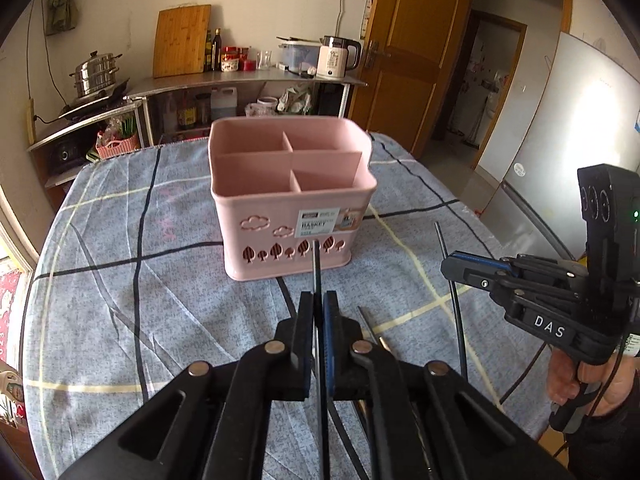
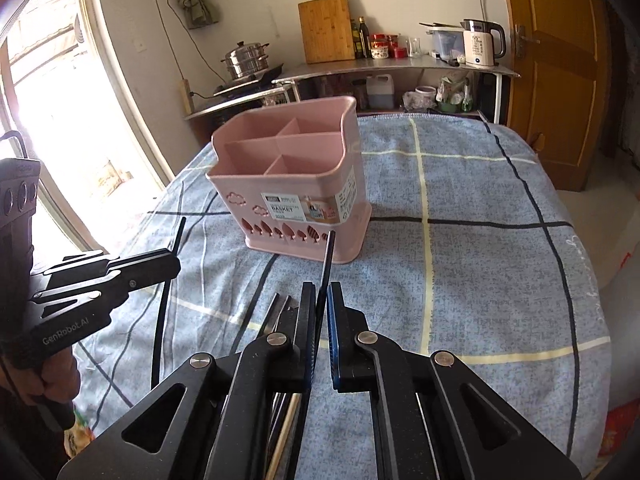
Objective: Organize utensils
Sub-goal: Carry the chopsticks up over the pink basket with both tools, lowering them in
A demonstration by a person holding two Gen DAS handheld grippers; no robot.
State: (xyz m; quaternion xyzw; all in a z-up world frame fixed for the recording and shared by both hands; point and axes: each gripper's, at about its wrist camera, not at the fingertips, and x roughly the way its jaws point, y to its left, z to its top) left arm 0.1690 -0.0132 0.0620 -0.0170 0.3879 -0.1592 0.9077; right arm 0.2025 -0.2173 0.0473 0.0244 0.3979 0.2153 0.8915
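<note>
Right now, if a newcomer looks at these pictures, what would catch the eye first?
First, the pink basket, standing upright in the middle of the blue checked tablecloth, its compartments apparently empty. Next, the left tongs and the right tongs, each shut on a thin black chopstick that points toward the basket.

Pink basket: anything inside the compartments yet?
The basket shows four compartments with only bare pink walls in both views. The near wall hides the compartment floors. Both grippers each hold a chopstick.
</note>
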